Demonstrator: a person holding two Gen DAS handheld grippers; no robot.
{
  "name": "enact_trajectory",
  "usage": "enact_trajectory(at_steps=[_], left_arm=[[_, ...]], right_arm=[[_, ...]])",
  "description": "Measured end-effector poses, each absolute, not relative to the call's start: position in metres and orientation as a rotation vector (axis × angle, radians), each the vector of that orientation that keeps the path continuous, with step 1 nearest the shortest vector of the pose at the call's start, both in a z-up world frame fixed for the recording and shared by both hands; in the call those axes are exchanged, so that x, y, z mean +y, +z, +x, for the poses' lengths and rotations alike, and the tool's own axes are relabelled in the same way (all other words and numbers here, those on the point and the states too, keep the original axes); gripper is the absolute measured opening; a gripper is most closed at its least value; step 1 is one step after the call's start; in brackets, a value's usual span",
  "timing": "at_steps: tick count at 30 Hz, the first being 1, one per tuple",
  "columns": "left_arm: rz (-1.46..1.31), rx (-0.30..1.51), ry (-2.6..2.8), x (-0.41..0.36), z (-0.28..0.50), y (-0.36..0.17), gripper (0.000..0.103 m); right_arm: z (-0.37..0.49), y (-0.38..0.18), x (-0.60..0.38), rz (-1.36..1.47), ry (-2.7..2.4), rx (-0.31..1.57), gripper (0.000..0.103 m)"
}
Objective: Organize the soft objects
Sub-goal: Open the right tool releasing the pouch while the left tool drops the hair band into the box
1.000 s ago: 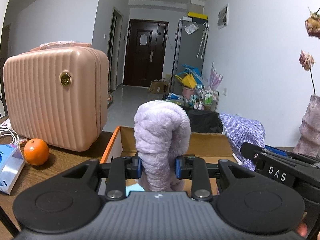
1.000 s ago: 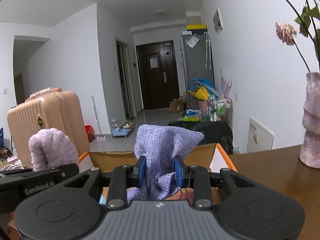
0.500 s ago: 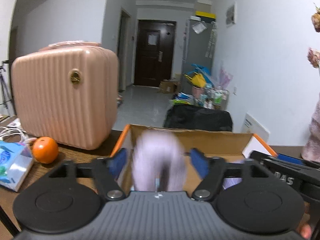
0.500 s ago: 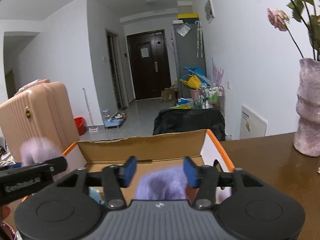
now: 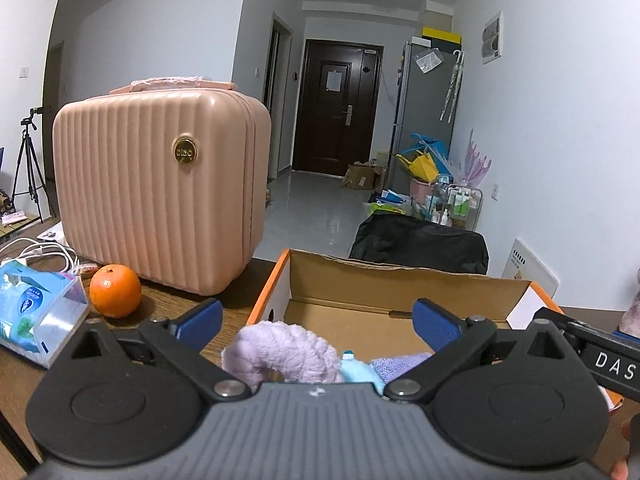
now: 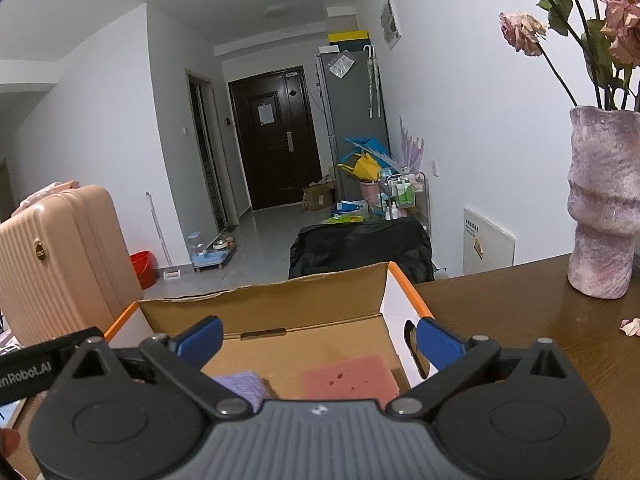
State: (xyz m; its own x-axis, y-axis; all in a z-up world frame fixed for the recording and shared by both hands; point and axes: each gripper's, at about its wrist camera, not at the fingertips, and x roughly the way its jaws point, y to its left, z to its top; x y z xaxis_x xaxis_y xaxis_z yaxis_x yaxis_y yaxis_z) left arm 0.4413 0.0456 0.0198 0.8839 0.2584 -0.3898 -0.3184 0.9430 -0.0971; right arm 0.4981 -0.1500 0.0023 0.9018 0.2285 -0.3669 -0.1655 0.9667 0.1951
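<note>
Both grippers have just let go: a second ago the left gripper was clamped on a fluffy lilac cloth and the right gripper on a woven purple cloth. Their jaws have just been opening and now stand wide, with nothing pressed between the blue pads. Both cloths have dropped into the open cardboard box, which sits at the far edge of the desk. This pair of soft things therefore looks put away, and the hands are free to lift out and fetch whatever remains. The left view shows the lilac cloth heaped against the box's left wall, a small light-blue item beside it and the purple cloth to its right; it also takes in the pink suitcase, an orange and a tissue pack on the desk's left side. The right view hides the lilac cloth but reveals a pink sponge lying flat on the box floor, and a vase on the right.
</note>
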Motion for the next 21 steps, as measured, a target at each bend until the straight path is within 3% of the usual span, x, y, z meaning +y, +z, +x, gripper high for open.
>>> enact_trajectory(at_steps=[21], left_arm=[[-0.143,0.302,0.289,0.039,0.388,0.024,0.103]], right_arm=[[0.445,0.018,-0.161,0.117,0.252,0.339,0.103]])
